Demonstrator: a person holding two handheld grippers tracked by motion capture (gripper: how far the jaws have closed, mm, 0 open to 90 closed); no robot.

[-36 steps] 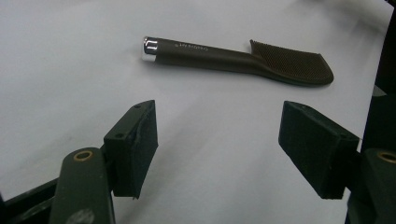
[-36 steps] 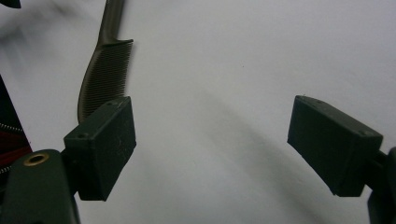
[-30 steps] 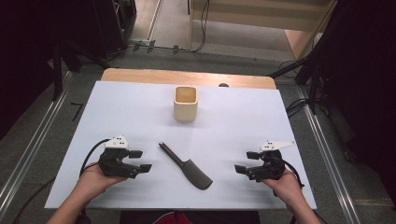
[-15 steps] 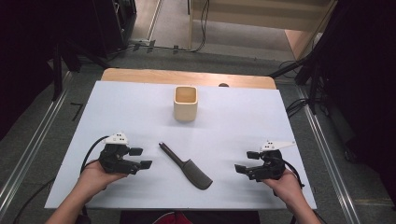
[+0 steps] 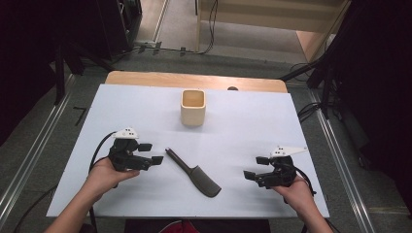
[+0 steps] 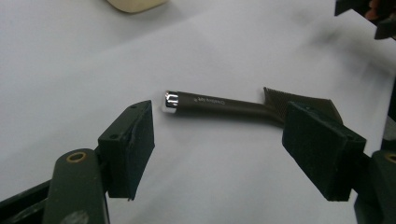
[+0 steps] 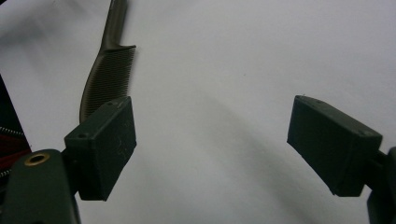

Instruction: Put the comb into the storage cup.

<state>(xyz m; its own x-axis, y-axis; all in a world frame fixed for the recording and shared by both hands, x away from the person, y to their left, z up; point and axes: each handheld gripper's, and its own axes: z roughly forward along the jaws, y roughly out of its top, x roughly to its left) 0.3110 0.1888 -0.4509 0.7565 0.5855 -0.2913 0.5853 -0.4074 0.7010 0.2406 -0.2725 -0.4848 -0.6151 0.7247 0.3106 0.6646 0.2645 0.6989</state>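
Brown comb (image 5: 193, 173) lies flat near the table's (image 5: 291, 126) front edge, untouched. Left gripper (image 5: 154, 153) beside its handle, right gripper (image 5: 252, 168) well apart; both gape empty. Pickup not begun.

One comb (image 5: 193, 173), one cup (image 5: 193, 107), two grippers.

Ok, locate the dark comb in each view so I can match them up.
High view: comb low centre, between both tools.
Left gripper view: centre, handle tip toward the left jaw.
Right gripper view: upper left, teeth above the left jaw.
Shared landmark: white table cover.
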